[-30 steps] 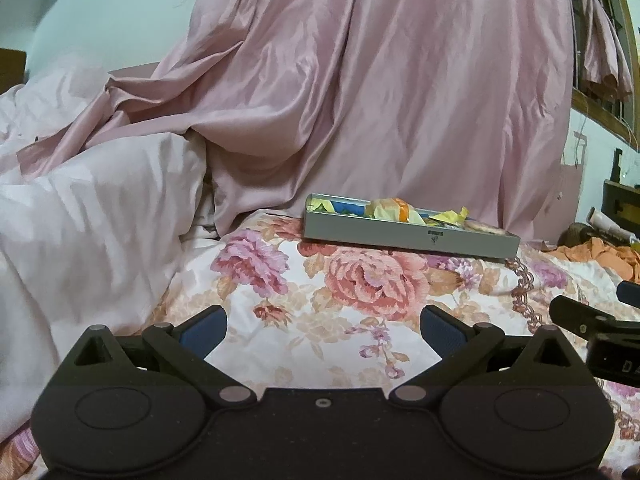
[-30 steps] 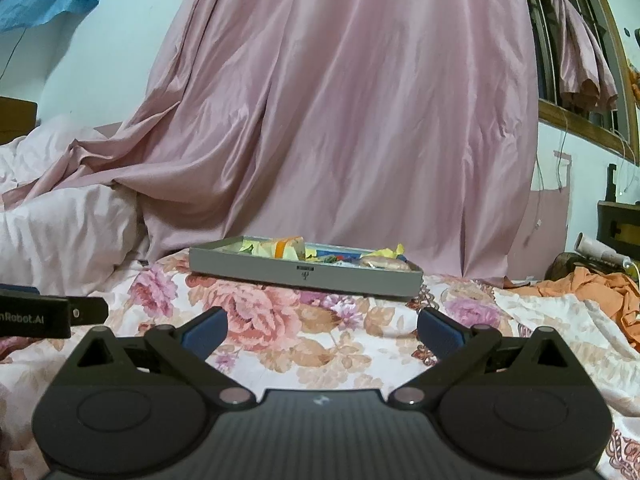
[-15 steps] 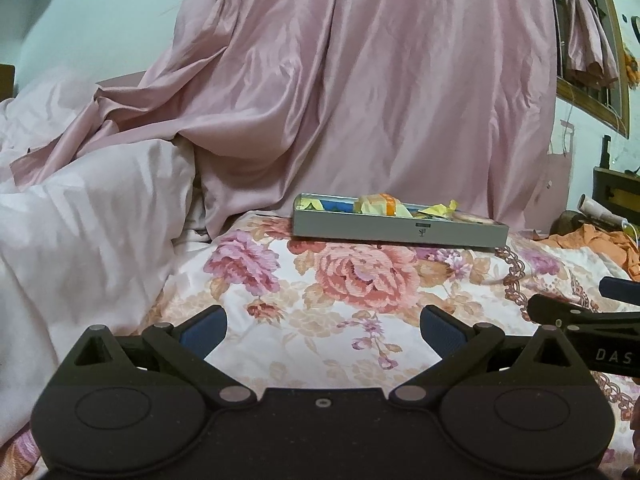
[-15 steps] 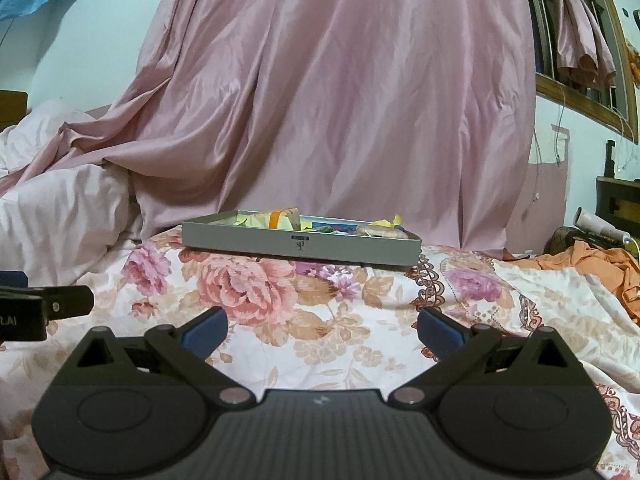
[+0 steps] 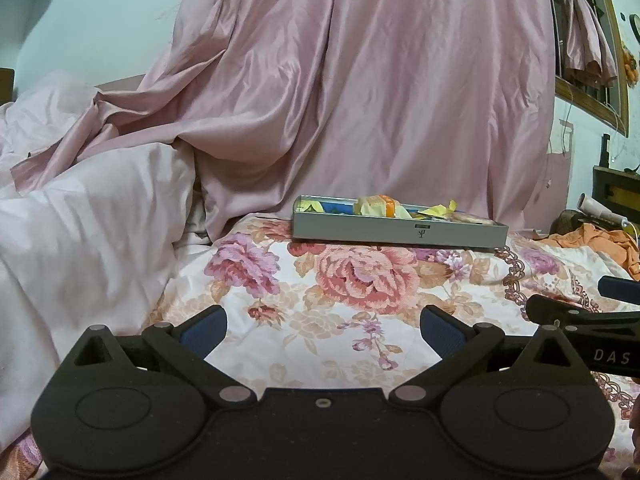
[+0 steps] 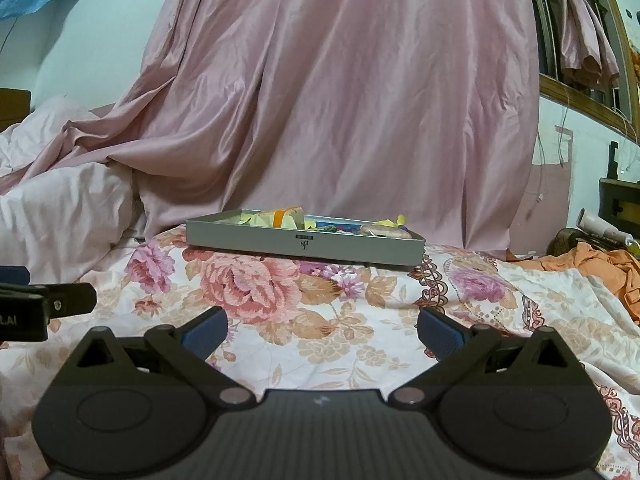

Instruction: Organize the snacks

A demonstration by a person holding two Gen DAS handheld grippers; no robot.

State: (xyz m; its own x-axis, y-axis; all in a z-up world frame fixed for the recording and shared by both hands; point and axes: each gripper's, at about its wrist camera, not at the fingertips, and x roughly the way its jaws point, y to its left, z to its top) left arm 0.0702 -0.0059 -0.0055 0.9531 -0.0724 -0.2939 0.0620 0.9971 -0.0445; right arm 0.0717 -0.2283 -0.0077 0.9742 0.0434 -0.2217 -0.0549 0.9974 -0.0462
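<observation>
Ahead, snack tray lies crosswise; snacks inside.

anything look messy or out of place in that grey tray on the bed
Yes. The snacks in the grey tray lie in a jumbled heap, with crumpled yellow wrappers poking above the rim. The tray itself sits flat on the floral bedspread; nothing has spilled outside it. Both grippers are open and empty.

Grey tray; pink-rose floral bedspread; dusty-pink curtain; orange cloth.
</observation>
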